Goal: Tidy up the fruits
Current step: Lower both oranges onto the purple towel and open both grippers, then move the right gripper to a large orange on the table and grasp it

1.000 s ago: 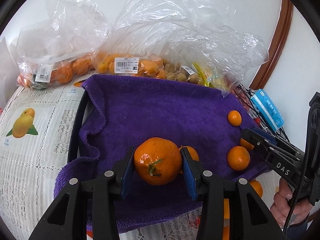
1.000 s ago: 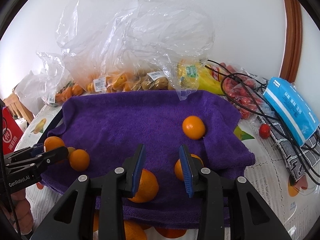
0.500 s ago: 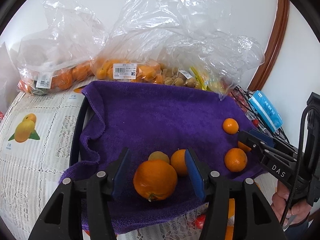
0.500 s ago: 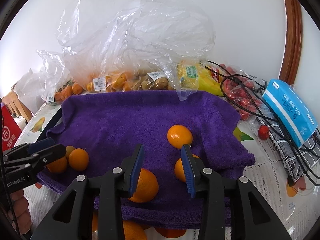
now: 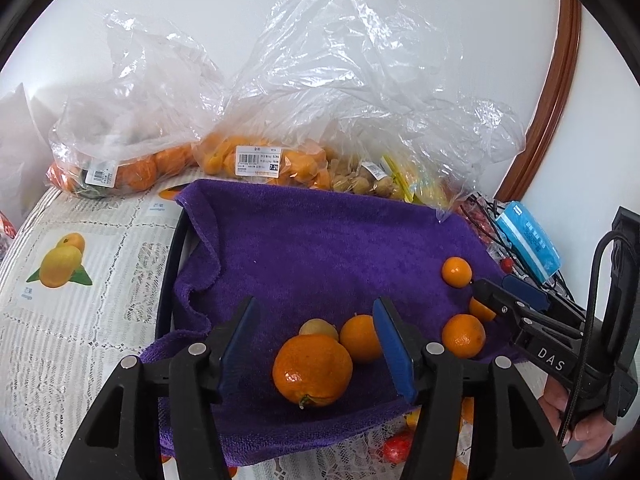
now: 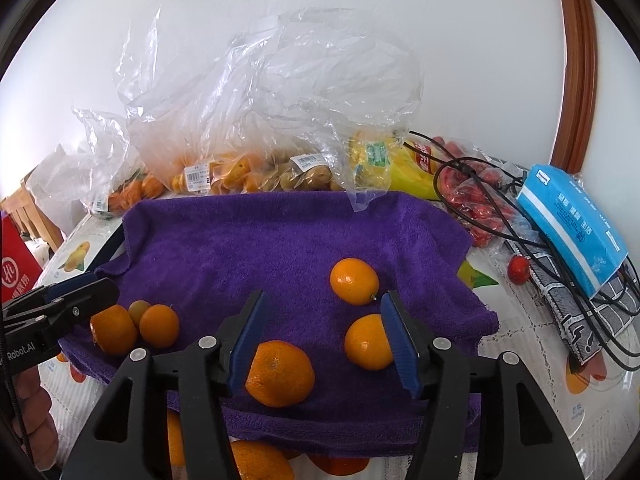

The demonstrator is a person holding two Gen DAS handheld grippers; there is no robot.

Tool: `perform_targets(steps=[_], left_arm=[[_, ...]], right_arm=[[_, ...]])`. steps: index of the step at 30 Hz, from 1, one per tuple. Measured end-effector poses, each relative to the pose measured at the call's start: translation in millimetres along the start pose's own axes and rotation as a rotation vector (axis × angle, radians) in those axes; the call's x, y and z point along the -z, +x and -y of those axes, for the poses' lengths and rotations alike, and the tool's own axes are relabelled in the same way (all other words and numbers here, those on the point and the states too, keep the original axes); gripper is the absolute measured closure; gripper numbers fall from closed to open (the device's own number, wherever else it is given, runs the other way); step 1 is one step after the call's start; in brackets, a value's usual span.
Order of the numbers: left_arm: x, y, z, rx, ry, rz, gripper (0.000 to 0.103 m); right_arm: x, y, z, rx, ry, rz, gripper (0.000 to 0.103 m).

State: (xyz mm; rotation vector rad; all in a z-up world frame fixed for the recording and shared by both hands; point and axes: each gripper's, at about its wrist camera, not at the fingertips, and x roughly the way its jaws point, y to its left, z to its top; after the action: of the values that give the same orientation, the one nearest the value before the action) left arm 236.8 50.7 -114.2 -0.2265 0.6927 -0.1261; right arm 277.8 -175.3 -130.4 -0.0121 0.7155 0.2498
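Purple towel [image 5: 320,248] is spread over a dark tray on the table w/ 6 loose fruits on it. Near the left gripper [image 5: 316,344]: 1 big mandarin [image 5: 312,370], 1 smaller orange [image 5: 360,338] touching it, plus 1 yellowish little fruit [image 5: 318,327] just behind. Its jaws are opening; the big mandarin lies between them on the towel, pads not touching it. By the right gripper [image 6: 326,340]: 3 oranges [image 6: 354,281], 1 further back, 2 close in. Its jaws are opening too; an orange [image 6: 280,373] sits low between them, another by the right pad, neither gripped. 2 clear bags [image 5: 132,132] of citrus at the back, 1 blue pack [image 6: 570,216] on the right.
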Motion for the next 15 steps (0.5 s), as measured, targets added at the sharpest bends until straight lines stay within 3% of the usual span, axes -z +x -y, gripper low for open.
perform_targets(steps=[15], left_arm=[[-3, -15, 5, 0.039, -0.004, 0.031, 0.042]], right_arm=[[9, -34, -4, -0.004, 0.034, -0.014, 0.041]])
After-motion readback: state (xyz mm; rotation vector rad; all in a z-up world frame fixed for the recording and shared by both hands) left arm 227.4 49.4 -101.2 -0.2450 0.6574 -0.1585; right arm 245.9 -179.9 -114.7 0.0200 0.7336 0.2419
